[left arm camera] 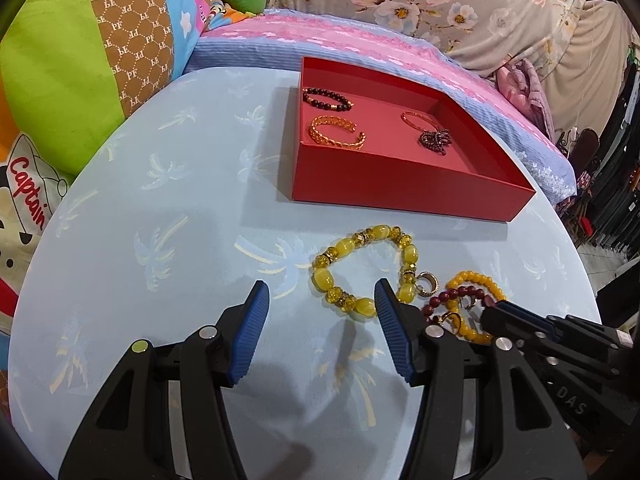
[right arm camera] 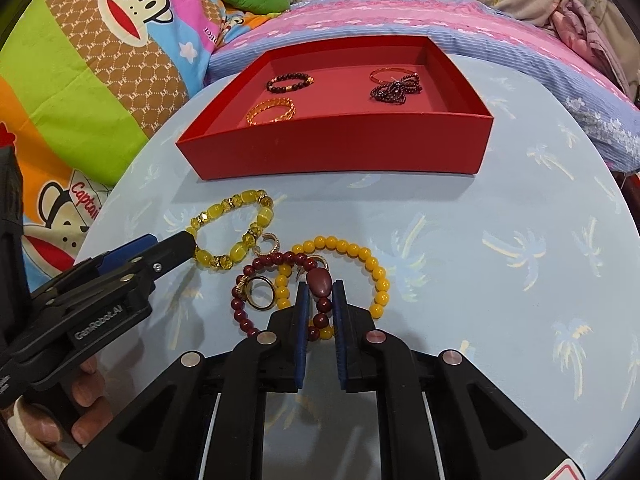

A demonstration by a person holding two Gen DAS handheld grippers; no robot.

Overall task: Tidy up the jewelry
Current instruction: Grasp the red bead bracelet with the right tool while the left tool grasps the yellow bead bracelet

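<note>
A red tray (left arm camera: 404, 192) (right arm camera: 340, 148) holds a dark bead bracelet (left arm camera: 327, 98) (right arm camera: 289, 82), a gold cuff (left arm camera: 336, 133) (right arm camera: 271, 111), a thin gold bangle (right arm camera: 390, 73) and a dark beaded piece (left arm camera: 435, 141) (right arm camera: 394, 90). On the table lie a yellow-green bead bracelet (left arm camera: 362, 268) (right arm camera: 232, 234), an orange bead bracelet (right arm camera: 360, 256) (left arm camera: 478, 282), a maroon bead bracelet (right arm camera: 320, 280) and gold rings (right arm camera: 260, 292). My right gripper (right arm camera: 319, 286) is nearly closed around the maroon bracelet's big bead. My left gripper (left arm camera: 322, 292) is open, beside the yellow-green bracelet.
The round light-blue table (left arm camera: 160, 240) has palm prints. Colourful pillows (left arm camera: 60, 80) lie left and a pink-blue bedspread (left arm camera: 360, 36) behind. The left gripper also shows in the right wrist view (right arm camera: 160, 252), the right one in the left wrist view (left arm camera: 520, 320).
</note>
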